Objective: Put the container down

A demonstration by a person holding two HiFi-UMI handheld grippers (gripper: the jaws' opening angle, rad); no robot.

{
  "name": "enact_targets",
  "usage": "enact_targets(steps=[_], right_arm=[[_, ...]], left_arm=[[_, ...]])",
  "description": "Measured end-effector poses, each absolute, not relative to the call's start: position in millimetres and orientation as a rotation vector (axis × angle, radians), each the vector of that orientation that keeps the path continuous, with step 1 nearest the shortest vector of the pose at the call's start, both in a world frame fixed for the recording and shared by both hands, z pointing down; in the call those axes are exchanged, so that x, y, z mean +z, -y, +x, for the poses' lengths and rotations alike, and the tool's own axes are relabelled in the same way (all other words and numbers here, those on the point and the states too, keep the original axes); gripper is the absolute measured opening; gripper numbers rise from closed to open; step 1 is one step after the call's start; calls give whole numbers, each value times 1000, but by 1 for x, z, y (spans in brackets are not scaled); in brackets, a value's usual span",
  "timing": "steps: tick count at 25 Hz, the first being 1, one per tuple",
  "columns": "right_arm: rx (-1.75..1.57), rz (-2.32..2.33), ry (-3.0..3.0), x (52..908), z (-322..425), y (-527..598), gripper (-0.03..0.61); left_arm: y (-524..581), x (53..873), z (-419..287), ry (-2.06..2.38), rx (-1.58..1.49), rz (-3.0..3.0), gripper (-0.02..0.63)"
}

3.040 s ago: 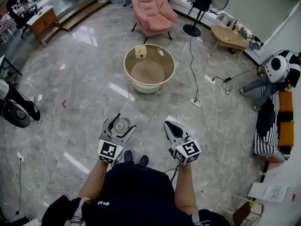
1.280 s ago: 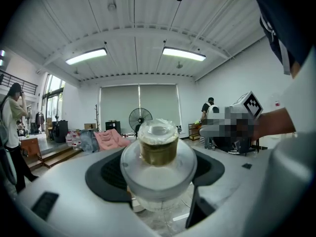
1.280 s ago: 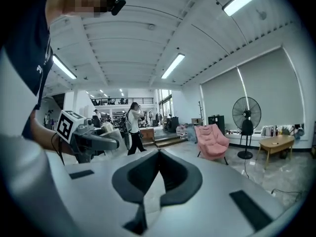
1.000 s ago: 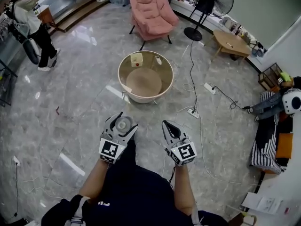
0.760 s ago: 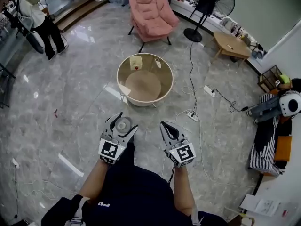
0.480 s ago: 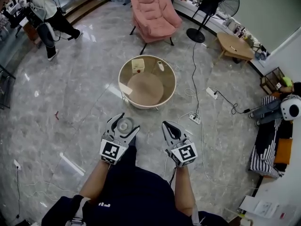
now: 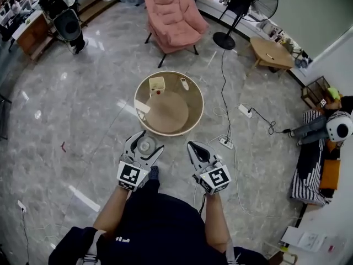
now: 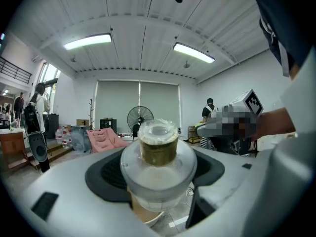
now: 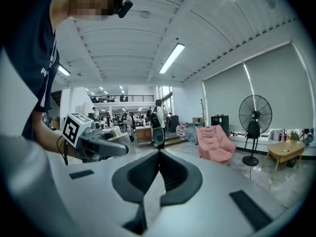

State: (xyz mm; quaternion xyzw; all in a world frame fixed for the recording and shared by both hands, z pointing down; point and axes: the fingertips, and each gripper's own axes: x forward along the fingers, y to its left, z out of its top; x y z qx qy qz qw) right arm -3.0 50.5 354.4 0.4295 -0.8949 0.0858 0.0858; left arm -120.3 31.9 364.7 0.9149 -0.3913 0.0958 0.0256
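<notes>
My left gripper (image 7: 144, 144) is shut on a small clear container (image 7: 145, 146) with a round lid and a gold-brown band. In the left gripper view the container (image 8: 158, 154) sits upright between the jaws, filling the middle. My right gripper (image 7: 196, 149) hangs beside it at the same height, shut with nothing in it; its jaws meet tip to tip in the right gripper view (image 9: 158, 152). Both are held in the air above the marble floor, just short of a round low table (image 7: 194, 113) with a raised rim.
On the round table lie a small cream box (image 7: 157, 84), a white remote-like object (image 7: 183, 83) and a flat card (image 7: 141, 106). A pink armchair (image 7: 170, 14) and a standing fan (image 7: 240, 1) stand beyond. A power strip (image 7: 225, 142) and cables cross the floor at right.
The round table has come closer to my grippers as the person walks toward it. Both grippers keep their hold and pose. The bystander at upper left has moved off.
</notes>
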Motion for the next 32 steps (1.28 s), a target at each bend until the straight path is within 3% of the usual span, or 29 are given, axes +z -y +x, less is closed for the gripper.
enact_targets(steps=[32], right_arm=[[229,1263,2770,338,54,102,28]], left_arm=[[108,354,-60,1284,333,2811,344]])
